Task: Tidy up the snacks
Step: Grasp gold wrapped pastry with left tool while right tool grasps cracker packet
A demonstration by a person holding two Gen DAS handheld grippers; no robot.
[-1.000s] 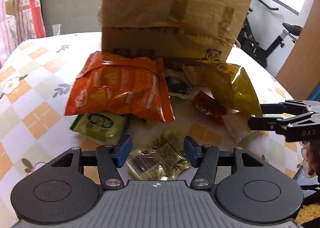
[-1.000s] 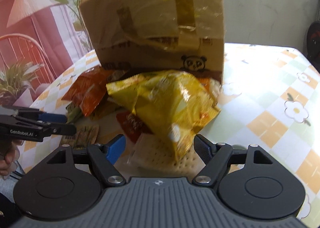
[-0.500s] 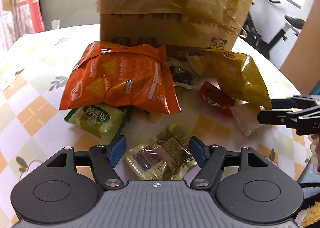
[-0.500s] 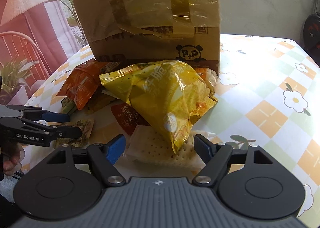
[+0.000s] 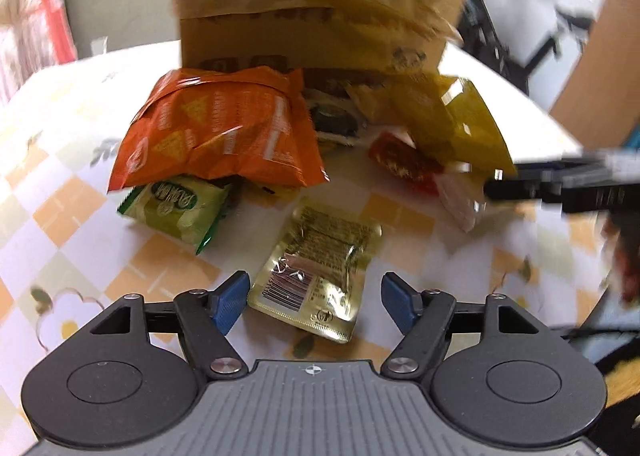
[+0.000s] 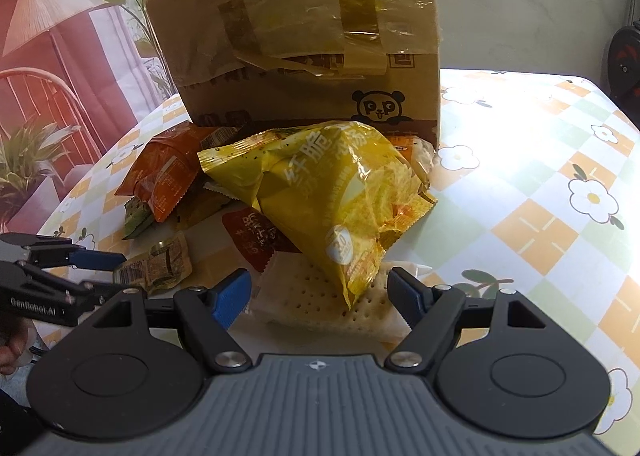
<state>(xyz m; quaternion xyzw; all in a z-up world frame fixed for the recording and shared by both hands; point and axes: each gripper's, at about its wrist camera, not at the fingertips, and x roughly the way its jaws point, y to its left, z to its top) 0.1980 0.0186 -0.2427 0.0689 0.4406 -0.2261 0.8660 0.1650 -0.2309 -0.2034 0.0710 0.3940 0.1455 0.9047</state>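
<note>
A heap of snacks lies before a taped cardboard box on the flowered tablecloth. My left gripper hovers over a small golden packet; its jaws are opening, and the packet lies between the blue pads untouched. Behind it are an orange chip bag, a green packet and a red packet. My right gripper stands open around the tip of a yellow chip bag, which rests on a white cracker packet.
The box stands tall directly behind the heap. Each gripper shows in the other's view: the left gripper at the left, the right gripper at the right. A hand shows at the left edge. Plants and a chair stand beyond the table.
My left jaws have spread wider and the left view has drawn back a little, so the golden packet lies freer between the pads. The right gripper has kept still.
</note>
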